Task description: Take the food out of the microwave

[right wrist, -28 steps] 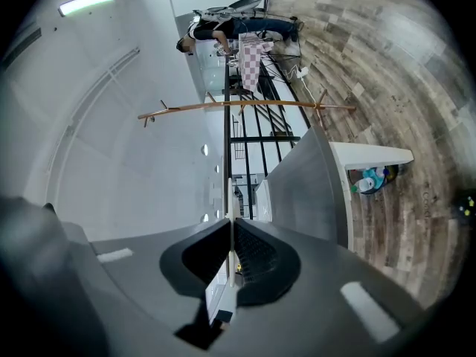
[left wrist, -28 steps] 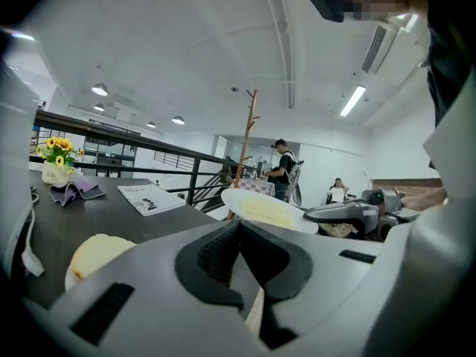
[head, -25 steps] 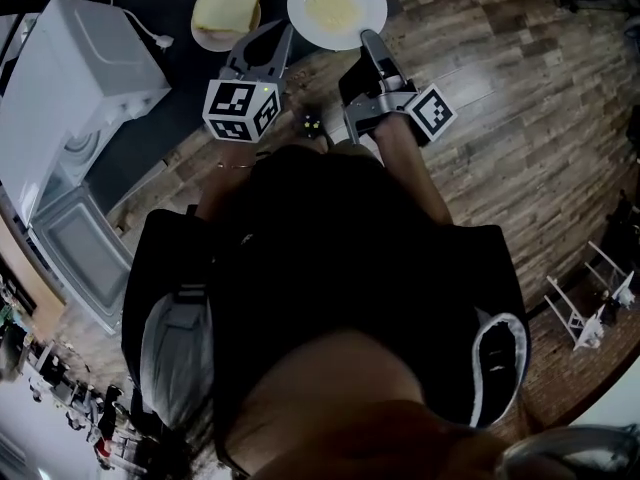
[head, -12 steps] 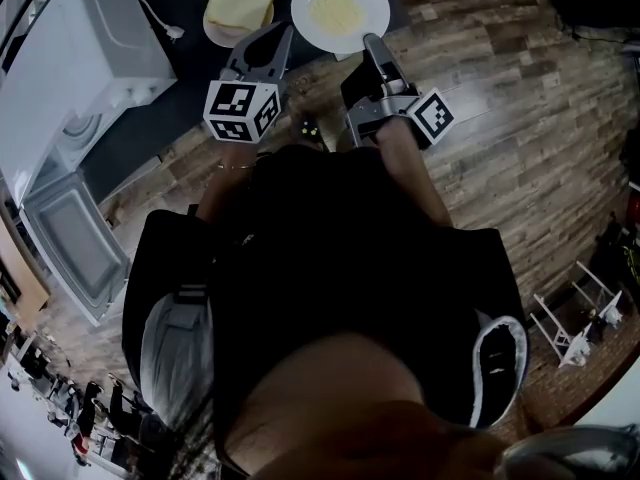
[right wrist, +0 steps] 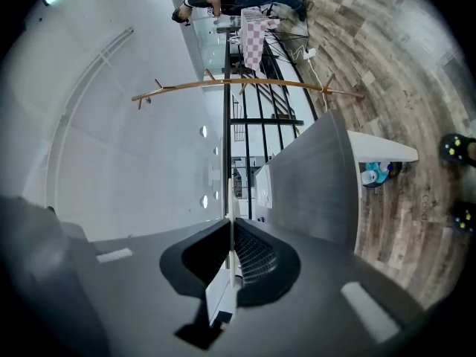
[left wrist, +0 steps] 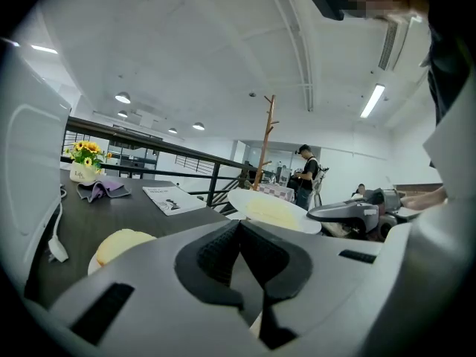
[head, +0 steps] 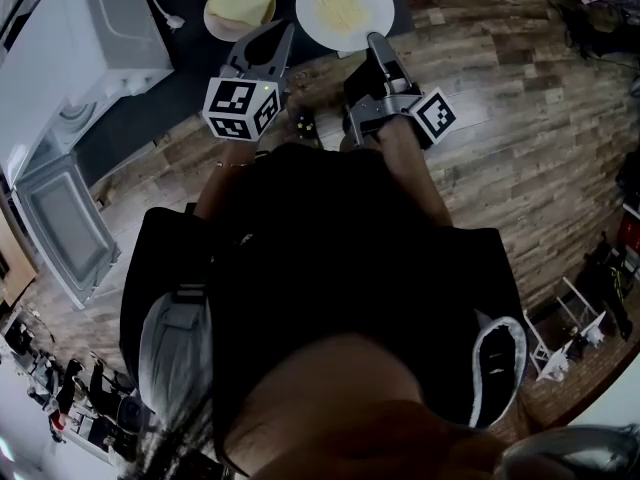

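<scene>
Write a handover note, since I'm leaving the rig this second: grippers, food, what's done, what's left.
Left gripper: shut, nothing between its jaws.
Right gripper: shut on the rim of the white plate of pale food, over the dark table edge.
Microwave: at left, door open.
Yellow food on a small plate: on the table.
Done: the plate is out.
Left: probably set it down.

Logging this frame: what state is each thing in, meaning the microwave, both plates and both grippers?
Microwave: door swung open.
Left gripper: jaws shut, nothing between them.
Right gripper: jaws shut on the large plate at its rim.
Large plate: carries pale food, held at the table's edge.
Small plate: on the dark table, yellow bun on it, untouched.
</scene>
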{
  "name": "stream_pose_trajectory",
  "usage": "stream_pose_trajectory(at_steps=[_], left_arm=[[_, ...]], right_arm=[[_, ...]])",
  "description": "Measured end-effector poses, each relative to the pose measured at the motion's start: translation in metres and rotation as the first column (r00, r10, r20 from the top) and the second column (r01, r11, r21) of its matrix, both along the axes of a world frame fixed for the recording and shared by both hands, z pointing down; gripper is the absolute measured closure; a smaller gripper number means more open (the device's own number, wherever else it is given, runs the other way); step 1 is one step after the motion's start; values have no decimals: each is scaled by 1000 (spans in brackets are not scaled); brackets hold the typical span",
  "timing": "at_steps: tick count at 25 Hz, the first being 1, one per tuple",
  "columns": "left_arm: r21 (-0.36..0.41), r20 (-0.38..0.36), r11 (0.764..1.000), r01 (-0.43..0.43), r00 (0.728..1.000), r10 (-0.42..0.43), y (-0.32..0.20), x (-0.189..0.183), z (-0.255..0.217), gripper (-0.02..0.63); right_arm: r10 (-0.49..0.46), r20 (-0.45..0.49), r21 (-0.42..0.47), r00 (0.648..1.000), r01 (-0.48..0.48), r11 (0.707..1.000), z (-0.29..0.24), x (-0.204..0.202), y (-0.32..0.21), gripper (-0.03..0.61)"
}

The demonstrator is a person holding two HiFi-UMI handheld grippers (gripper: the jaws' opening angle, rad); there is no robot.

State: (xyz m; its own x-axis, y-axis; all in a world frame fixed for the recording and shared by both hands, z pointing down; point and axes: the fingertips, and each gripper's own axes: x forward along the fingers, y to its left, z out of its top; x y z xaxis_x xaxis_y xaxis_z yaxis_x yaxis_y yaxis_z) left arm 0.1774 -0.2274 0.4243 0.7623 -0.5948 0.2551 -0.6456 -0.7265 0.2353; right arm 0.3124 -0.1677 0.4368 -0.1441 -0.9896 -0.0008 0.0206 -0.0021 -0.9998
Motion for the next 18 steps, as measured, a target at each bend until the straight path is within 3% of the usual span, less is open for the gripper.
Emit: stream_pose_trajectory(at_steps=[10,18], left_arm=[[-11,22,993,114,993,-114,-8,-8,4,607],[-22,30,986,165,986,-165,-8,-14,7,606]], right_arm=[[-115,-9,-21,993,115,993,11,0,-28,565],[-157,-16,-63,988,155,986,29,3,-43,565]])
